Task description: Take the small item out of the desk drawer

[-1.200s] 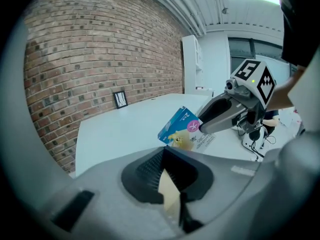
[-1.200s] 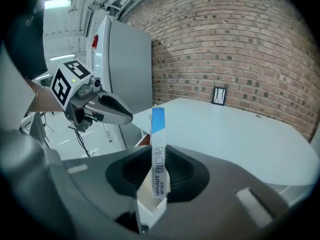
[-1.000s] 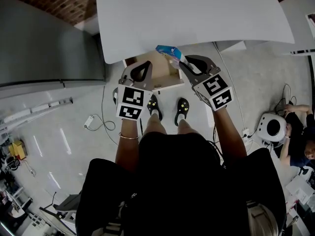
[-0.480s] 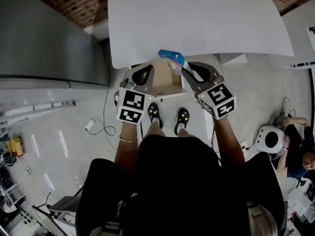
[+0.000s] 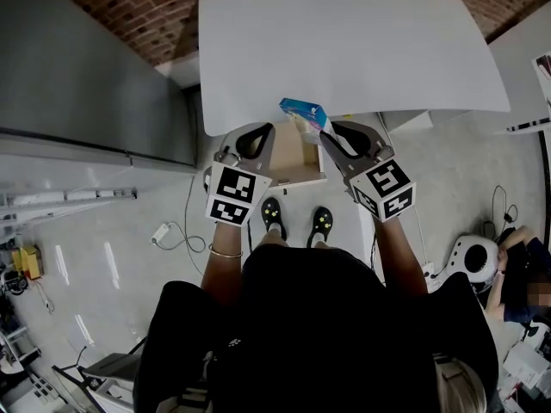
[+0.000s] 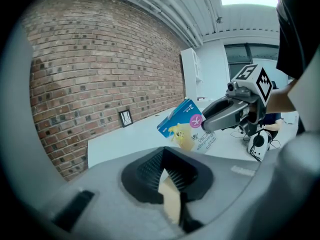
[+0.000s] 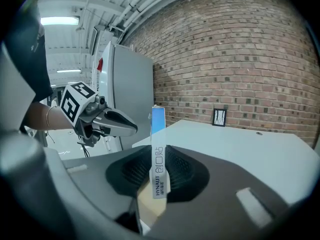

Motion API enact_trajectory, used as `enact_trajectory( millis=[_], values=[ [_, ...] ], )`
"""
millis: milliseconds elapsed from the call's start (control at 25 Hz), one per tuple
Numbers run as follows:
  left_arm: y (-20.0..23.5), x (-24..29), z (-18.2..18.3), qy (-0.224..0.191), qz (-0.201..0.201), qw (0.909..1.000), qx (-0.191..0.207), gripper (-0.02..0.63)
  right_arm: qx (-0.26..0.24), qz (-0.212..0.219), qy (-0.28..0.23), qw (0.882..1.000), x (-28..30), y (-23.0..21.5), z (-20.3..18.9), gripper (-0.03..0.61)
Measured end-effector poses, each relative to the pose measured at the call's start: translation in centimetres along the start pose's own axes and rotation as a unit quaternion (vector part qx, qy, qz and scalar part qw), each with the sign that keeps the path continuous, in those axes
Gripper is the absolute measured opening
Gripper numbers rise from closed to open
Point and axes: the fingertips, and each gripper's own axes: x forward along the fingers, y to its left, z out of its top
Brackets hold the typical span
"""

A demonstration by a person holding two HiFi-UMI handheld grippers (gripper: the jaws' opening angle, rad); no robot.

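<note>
The narrow white edge of the small box carries the brand "HYNAUT" in dark capitals, running lengthwise. Three Chinese characters, 创口贴, are printed just above it. In the left gripper view the box's broad blue face shows a "2" near its top edge, beside a pink round mark. The grey print on the white part below is too small to read.

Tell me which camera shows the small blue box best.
The left gripper view: the blue box turns its broad printed face toward it, unobstructed, held by the right gripper. The right gripper view sees only its narrow edge between the jaws. The head view shows it small, from above.
</note>
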Motion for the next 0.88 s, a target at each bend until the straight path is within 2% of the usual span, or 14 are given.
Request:
enact_trajectory(
  millis=[520,880],
  values=[
    [0.1,-1.0,3.8,-0.033,0.0,0.9991,0.029,0.0,-0.013,-0.011,-0.037,0.999,-2.1,-0.2,3.4,0.097],
    [0.8,-2.2,5.7,-0.059,0.01,0.9976,0.034,0.0,-0.021,-0.016,-0.062,0.998,-2.9,0.1,5.9,0.097]
  ],
)
